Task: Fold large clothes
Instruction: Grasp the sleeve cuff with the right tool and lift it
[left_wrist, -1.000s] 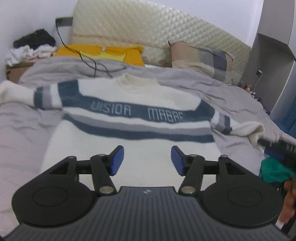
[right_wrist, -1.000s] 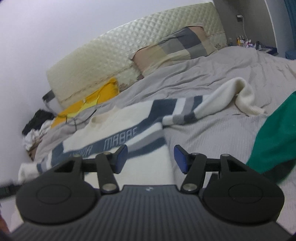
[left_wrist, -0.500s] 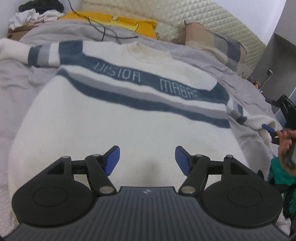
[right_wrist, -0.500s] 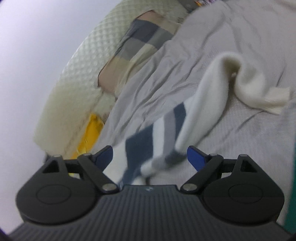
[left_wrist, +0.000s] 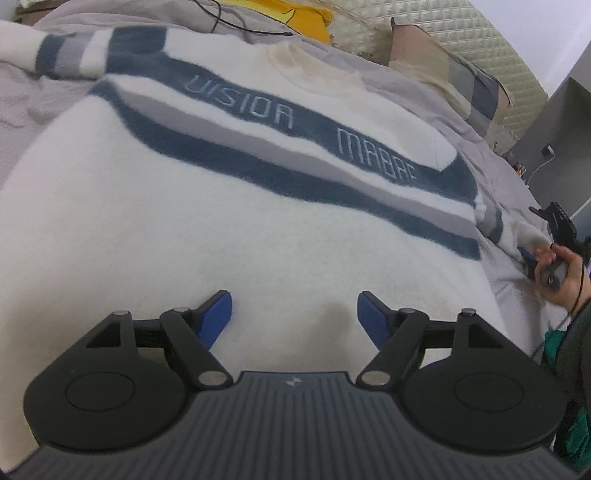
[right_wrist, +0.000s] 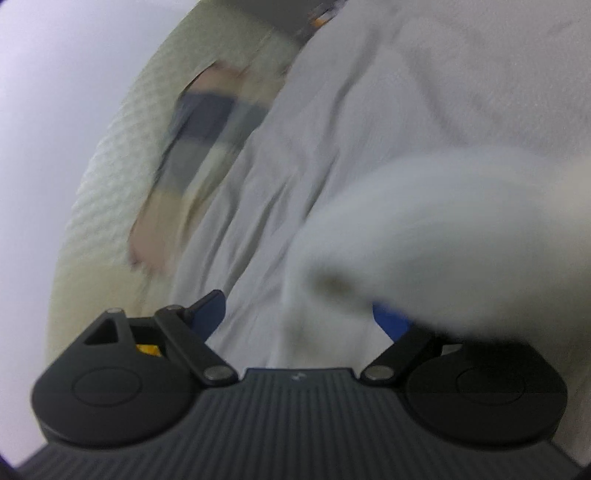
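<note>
- Sweater (left_wrist: 229, 221), white with blue and grey stripes, is laid flat, front up, on the grey bedspread (left_wrist: 424, 92).
- Left gripper (left_wrist: 294, 317) is held over the sweater's lower body; its jaws have just been opening and stand apart, with nothing between them.
- Right gripper (right_wrist: 299, 314) jaws are spread, with the white sleeve (right_wrist: 424, 236) lying blurred between them, ungripped.
- Beyond the sweater: yellow garment (left_wrist: 295, 14), patchwork pillow (left_wrist: 450, 74), quilted headboard (left_wrist: 461, 33).

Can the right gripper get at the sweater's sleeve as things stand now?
Probably yes. The right gripper is open, and the white sleeve already lies partly between its jaws, draped over one finger, with only the grey bedsheet behind it. The picture is blurred, so I cannot tell about contact.
</note>
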